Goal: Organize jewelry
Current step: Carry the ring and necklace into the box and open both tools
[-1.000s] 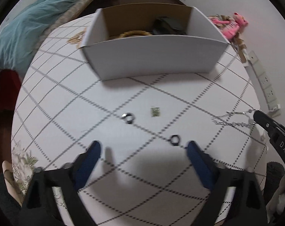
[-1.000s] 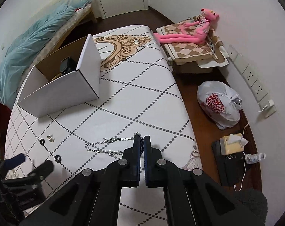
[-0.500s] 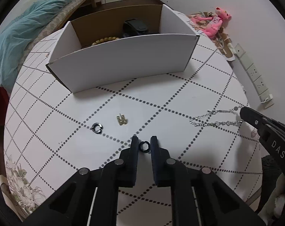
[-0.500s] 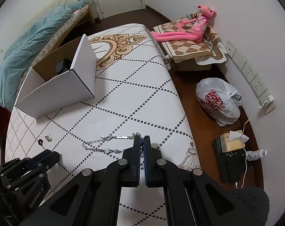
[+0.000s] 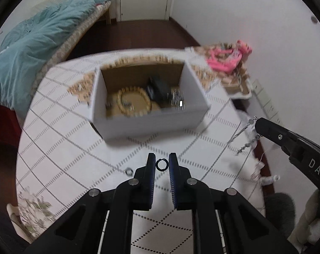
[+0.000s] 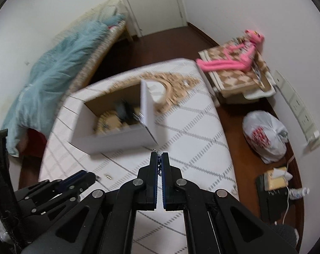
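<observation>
Left tongs (image 5: 162, 165) pinch a small black ring (image 5: 161, 164) between their blue pads, raised above the checked worktop (image 5: 60, 139). Right tongs (image 6: 159, 163) are clamped on a silver chain necklace (image 5: 245, 134), which dangles from their tip in the left wrist view. Ahead of both stands an open white cardboard box (image 5: 147, 122); inside lie a beaded bracelet (image 5: 134, 100) and a dark object, possibly a watch, though motion blur obscures it. A second ring (image 5: 128, 171) rests on the worktop just left of the left tongs. A pink plush toy (image 6: 229, 60) lies beyond the worktop.
</observation>
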Tool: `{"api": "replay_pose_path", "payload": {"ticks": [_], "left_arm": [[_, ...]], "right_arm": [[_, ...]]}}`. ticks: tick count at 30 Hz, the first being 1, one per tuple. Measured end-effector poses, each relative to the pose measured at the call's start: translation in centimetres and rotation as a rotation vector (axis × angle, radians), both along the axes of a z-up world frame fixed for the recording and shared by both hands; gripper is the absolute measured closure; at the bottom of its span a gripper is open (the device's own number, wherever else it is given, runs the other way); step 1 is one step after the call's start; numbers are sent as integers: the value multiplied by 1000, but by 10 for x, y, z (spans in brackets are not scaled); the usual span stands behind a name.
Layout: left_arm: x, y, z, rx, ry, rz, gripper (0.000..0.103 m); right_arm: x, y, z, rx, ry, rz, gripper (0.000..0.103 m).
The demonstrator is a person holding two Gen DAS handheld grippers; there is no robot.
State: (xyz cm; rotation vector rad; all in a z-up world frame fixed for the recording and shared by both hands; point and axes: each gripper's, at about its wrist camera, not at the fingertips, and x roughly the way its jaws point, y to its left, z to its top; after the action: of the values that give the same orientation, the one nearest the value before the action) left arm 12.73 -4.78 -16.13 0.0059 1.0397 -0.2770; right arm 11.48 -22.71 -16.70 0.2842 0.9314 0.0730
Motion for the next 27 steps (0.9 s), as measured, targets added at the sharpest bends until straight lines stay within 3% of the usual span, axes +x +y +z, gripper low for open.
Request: {"api": "replay_pose_path", "payload": {"ticks": [6, 11, 20, 27], "left_arm": [[30, 18, 39, -52, -34, 5, 93], [68, 32, 44, -43, -21, 17, 93], [132, 38, 13, -47, 114, 15, 93], [155, 37, -2, -68, 181, 35, 92]], "right_arm": [[33, 14, 53, 29, -75, 82, 100], [74, 29, 64, 1, -82, 134, 100], [155, 52, 25, -37, 52, 189, 100], [195, 56, -12, -63, 157, 198, 100]]}}
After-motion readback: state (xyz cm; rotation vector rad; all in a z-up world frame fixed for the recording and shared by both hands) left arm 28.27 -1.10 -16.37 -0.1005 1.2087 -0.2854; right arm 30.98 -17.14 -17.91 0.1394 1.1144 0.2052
